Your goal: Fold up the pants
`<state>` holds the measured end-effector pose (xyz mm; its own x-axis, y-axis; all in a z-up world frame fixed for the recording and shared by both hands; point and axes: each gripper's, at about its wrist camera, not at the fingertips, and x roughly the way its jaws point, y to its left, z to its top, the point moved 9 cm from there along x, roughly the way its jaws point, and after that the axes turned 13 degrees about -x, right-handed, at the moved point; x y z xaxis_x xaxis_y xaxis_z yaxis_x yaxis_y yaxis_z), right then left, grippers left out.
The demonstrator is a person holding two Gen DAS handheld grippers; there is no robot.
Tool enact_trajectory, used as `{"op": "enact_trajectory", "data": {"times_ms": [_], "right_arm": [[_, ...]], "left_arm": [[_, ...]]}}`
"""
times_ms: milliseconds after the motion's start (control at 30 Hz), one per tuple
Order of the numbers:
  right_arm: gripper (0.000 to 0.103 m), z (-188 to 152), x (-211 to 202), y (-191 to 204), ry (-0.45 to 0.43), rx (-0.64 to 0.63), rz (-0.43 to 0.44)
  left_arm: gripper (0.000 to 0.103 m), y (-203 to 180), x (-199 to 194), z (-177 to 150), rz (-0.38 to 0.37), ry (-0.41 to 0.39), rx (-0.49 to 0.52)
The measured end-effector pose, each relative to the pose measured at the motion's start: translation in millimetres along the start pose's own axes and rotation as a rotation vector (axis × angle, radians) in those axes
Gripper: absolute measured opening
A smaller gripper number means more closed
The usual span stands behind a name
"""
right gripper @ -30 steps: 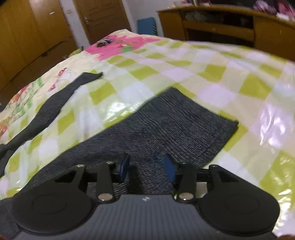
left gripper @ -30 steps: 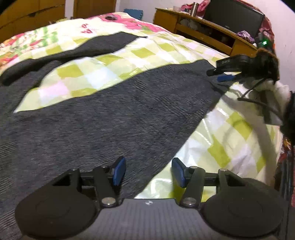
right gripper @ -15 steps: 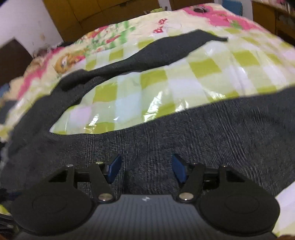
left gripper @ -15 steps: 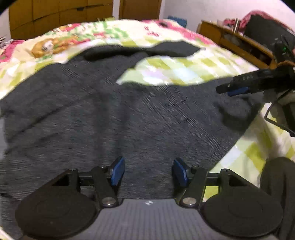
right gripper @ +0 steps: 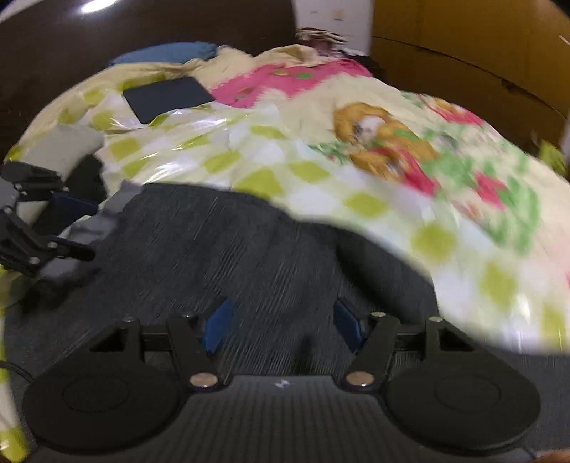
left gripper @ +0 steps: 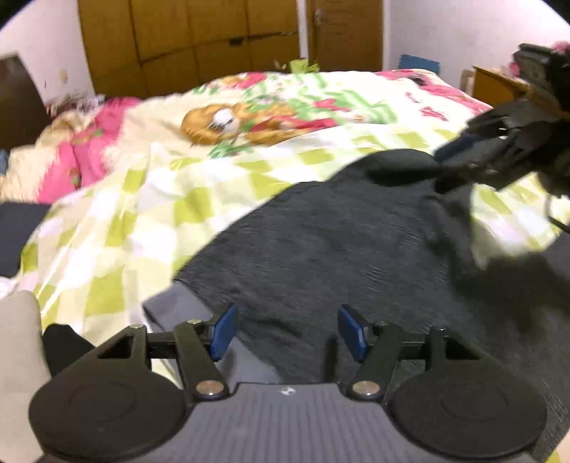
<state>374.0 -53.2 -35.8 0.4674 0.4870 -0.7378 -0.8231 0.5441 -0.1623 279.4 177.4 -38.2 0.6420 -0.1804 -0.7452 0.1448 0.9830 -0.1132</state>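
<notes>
Pants (left gripper: 356, 249) lying on the checkered bedsheet (left gripper: 117, 228).
Left gripper (left gripper: 285, 331) opening wider, right gripper (right gripper: 281, 324) gaping wide too, both hovering empty.

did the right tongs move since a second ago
Yes. The right tongs swung off the pants' leg end toward the waist; the desk has left its view, and the dark headboard now shows.
</notes>
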Motion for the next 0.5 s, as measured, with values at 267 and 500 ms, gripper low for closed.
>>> {"op": "enact_trajectory", "data": {"times_ms": [267,500], "right_arm": [[0.066,21,70,-41,0.103,-0.156,0.011],[0.069,-2,109,-48,0.225,-0.111,0.096]], "left_arm": [[0.08,48,43,24,0.031,0.092,-0.002],[0.09,58,61,30,-0.017,0.146,-0.049]]}}
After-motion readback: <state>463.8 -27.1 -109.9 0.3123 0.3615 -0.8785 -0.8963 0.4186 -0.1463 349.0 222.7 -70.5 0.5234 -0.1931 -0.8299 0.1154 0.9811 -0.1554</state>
